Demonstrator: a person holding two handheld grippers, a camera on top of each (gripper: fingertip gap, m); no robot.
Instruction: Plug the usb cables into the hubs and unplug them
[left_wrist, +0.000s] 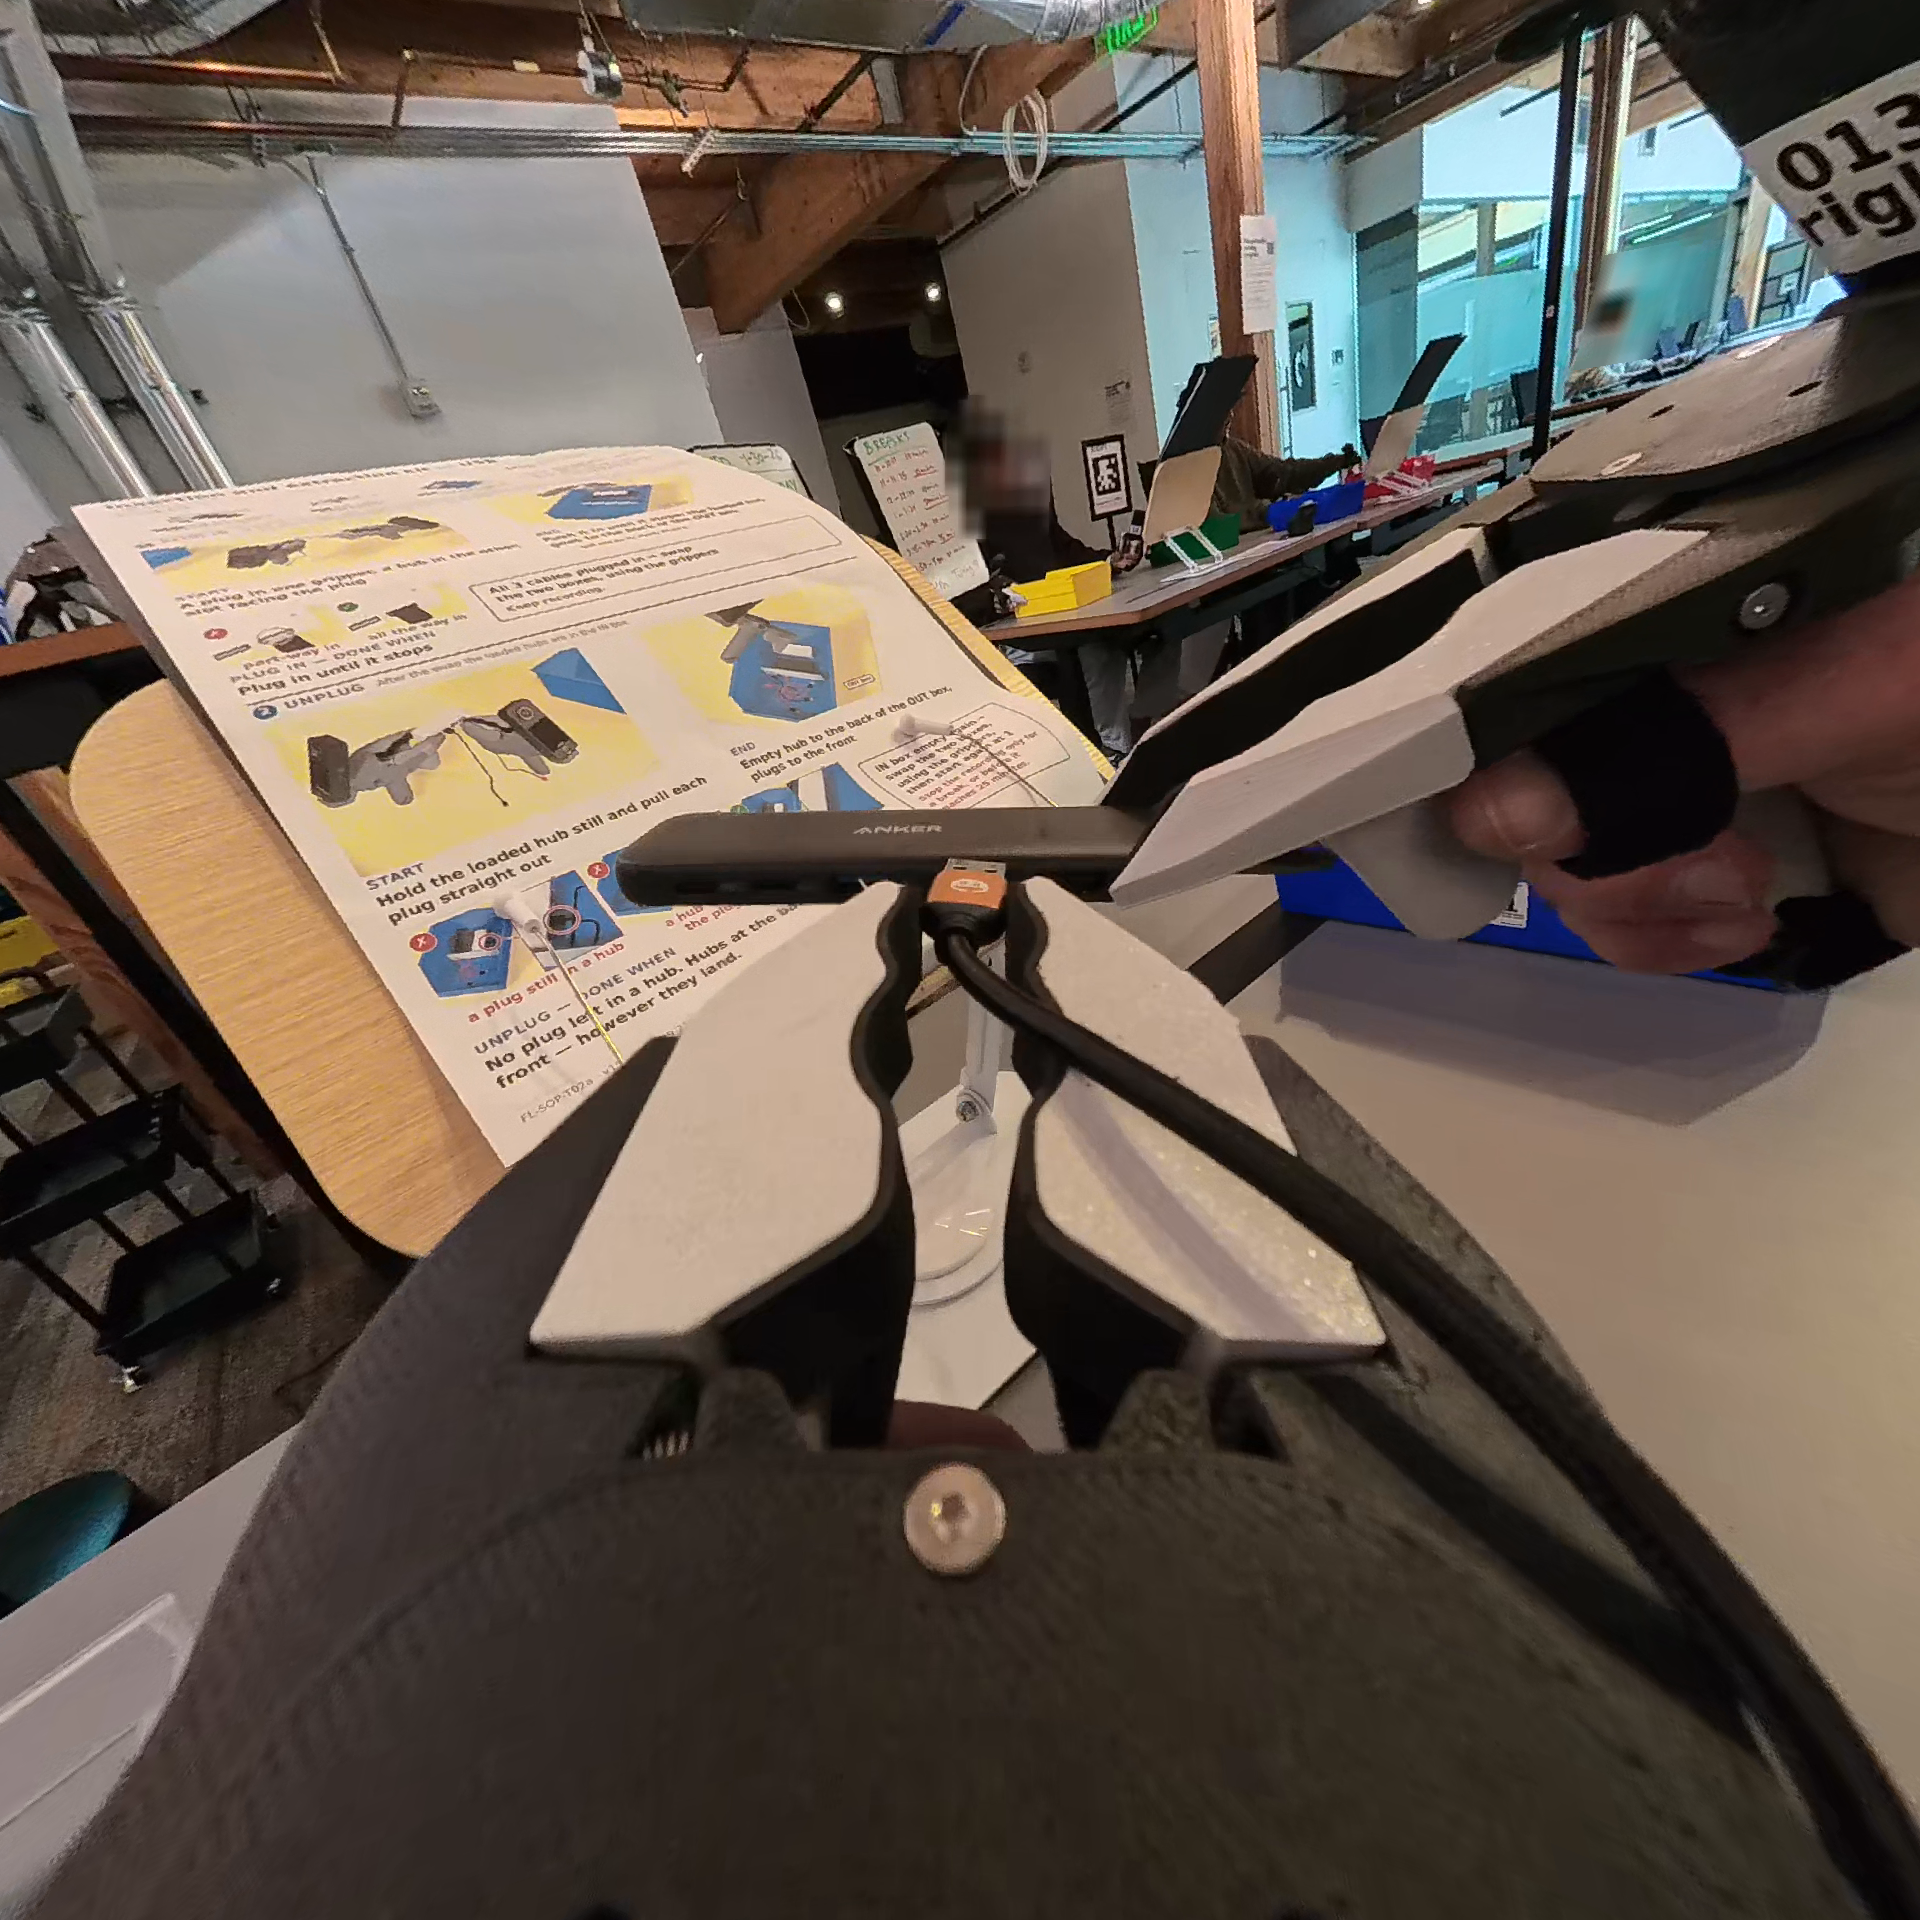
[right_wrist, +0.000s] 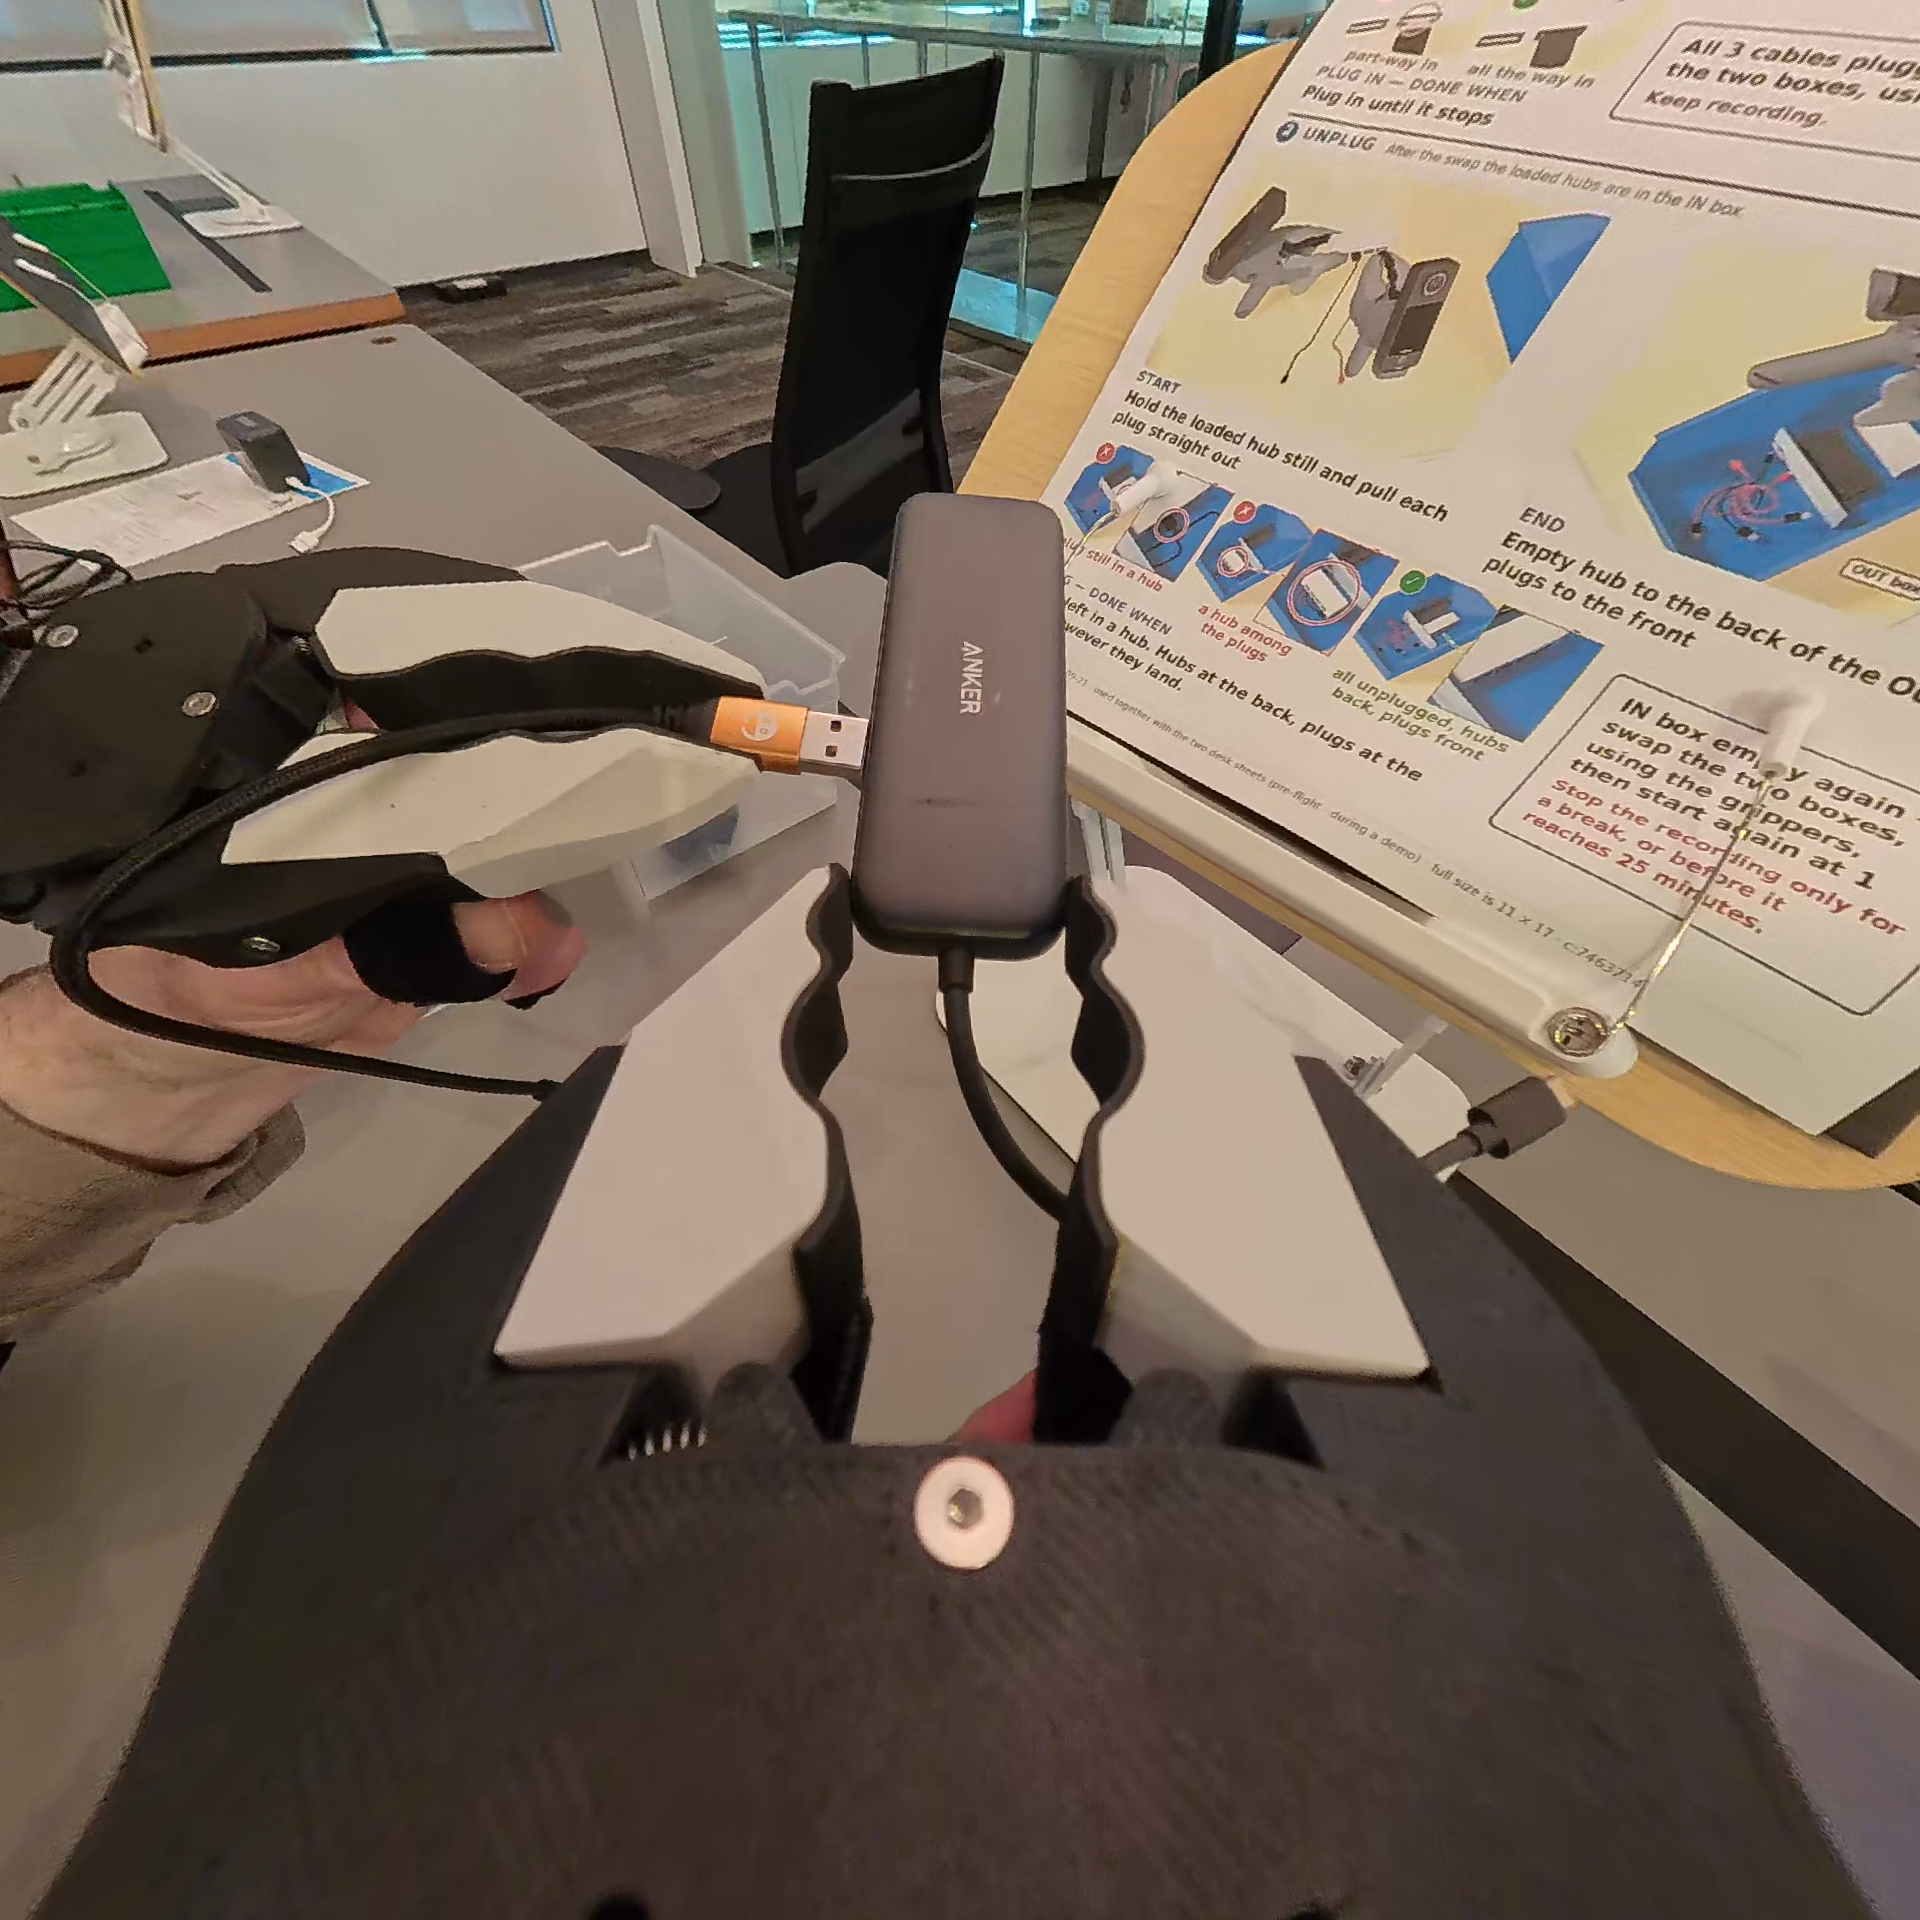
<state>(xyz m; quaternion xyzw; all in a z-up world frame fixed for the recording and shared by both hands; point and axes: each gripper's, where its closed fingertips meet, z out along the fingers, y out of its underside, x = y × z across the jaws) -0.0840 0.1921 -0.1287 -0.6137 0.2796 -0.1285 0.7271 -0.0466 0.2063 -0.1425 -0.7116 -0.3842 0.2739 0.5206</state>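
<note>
**Orange plug held at the side of the hub, both in mid-air**

The left tongs (left_wrist: 964, 902) are closed on the orange USB plug (left_wrist: 966, 896), its metal tip sticking out past the fingertips. In the right wrist view the same plug (right_wrist: 787, 736) sits at 9 o'clock of the hub (right_wrist: 961, 717), its metal end right at the hub's left side edge; whether it has entered a port cannot be told. The plug's black cable (left_wrist: 1299, 1164) runs back from the tongs toward 5 o'clock over the right finger of the left tongs, and in the right wrist view it loops under the person's hand (right_wrist: 208, 1029) that holds the left tool.

The right tongs (right_wrist: 961, 914) are clamped narrowly on the near end of the dark grey hub, which stands out from the fingertips toward 12 o'clock. The hub's own short lead (right_wrist: 982, 1081) hangs from its gripped end down between the two fingers. In the left wrist view the hub (left_wrist: 883, 842) lies crosswise just above the plug, with the right tongs (left_wrist: 1143, 842) coming in from 3 o'clock.

Both are held above the grey desk (right_wrist: 436, 447). Behind them, from 12 to 3 o'clock in the right wrist view, an illustrated instruction sheet (right_wrist: 1558, 468) leans on a wooden board (left_wrist: 260, 935). A clear plastic bin (right_wrist: 727, 613) stands on the desk beyond the left tongs.
</note>
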